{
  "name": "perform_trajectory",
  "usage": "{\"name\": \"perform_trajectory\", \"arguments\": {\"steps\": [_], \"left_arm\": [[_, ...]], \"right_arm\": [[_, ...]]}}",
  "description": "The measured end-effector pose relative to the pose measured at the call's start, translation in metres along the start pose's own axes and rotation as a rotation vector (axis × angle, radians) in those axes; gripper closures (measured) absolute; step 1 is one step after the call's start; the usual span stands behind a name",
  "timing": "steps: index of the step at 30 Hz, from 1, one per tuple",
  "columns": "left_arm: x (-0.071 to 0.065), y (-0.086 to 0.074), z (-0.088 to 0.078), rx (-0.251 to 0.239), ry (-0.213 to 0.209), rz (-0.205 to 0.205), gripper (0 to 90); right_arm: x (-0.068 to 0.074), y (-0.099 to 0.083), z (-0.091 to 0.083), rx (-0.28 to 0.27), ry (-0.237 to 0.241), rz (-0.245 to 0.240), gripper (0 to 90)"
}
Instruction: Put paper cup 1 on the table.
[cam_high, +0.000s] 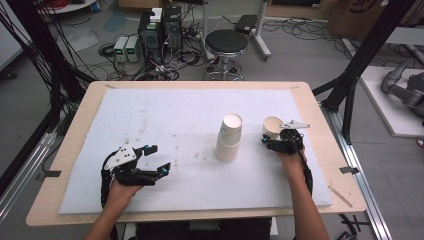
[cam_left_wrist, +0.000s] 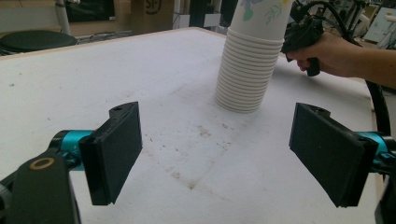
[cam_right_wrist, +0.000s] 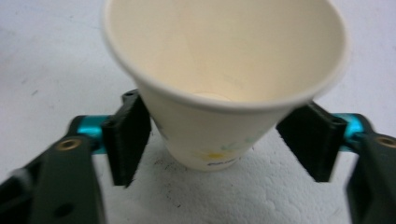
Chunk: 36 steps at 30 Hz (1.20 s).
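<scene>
So the right gripper (cam_high: 272, 141) has its jaws spread on either side of a single paper cup (cam_high: 272, 127), and in the right gripper view you can see the pads (cam_right_wrist: 127, 140) standing clear of the cup's wall (cam_right_wrist: 210, 140), a sliver of gap on the left and a bigger one on the right. So it's released, not squeezing. The cup stands upright on its base on the white foam mat (cam_high: 165, 115), mouth up, little flower print low on its side. That's toward the right edge of the mat, near the person's right hand (cam_high: 292, 162).

Just to the left of it, apart from it, there's a tall stack of paper cups (cam_high: 229, 138), upside down, leaning a bit.

Over on the left side, the left gripper (cam_high: 154, 161) is wide open with nothing between its jaws, hovering low over the mat, well apart from the stack. From the left gripper view it's pointed across the mat at the stack (cam_left_wrist: 252, 60).

Mat sits on a wooden table (cam_high: 80, 125); black stool (cam_high: 226, 45) behind it.
</scene>
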<state>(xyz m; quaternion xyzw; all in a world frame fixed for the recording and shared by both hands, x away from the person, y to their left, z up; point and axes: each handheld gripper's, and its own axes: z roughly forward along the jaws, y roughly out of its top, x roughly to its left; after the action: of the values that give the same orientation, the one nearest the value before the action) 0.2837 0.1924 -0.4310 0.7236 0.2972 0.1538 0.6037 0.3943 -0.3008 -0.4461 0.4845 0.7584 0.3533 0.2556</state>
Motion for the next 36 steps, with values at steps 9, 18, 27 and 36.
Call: {"name": "perform_trajectory", "arguments": {"steps": [9, 18, 27, 36], "left_arm": [[0.002, 0.000, -0.002, -0.005, 0.012, -0.003, 17.1], [0.006, 0.002, -0.010, -0.061, 0.041, -0.038, 16.6], [0.002, 0.006, -0.015, -0.083, 0.068, -0.009, 16.4], [0.007, 0.007, -0.024, -0.101, 0.103, -0.009, 16.4]], "right_arm": [[0.003, -0.002, -0.021, -0.048, 0.039, 0.018, 20.8], [0.014, -0.017, -0.064, -0.111, 0.109, -0.011, 20.7], [0.017, -0.028, -0.085, -0.128, 0.137, -0.043, 20.5], [0.025, -0.033, -0.104, -0.191, 0.171, -0.047, 20.5]]}}
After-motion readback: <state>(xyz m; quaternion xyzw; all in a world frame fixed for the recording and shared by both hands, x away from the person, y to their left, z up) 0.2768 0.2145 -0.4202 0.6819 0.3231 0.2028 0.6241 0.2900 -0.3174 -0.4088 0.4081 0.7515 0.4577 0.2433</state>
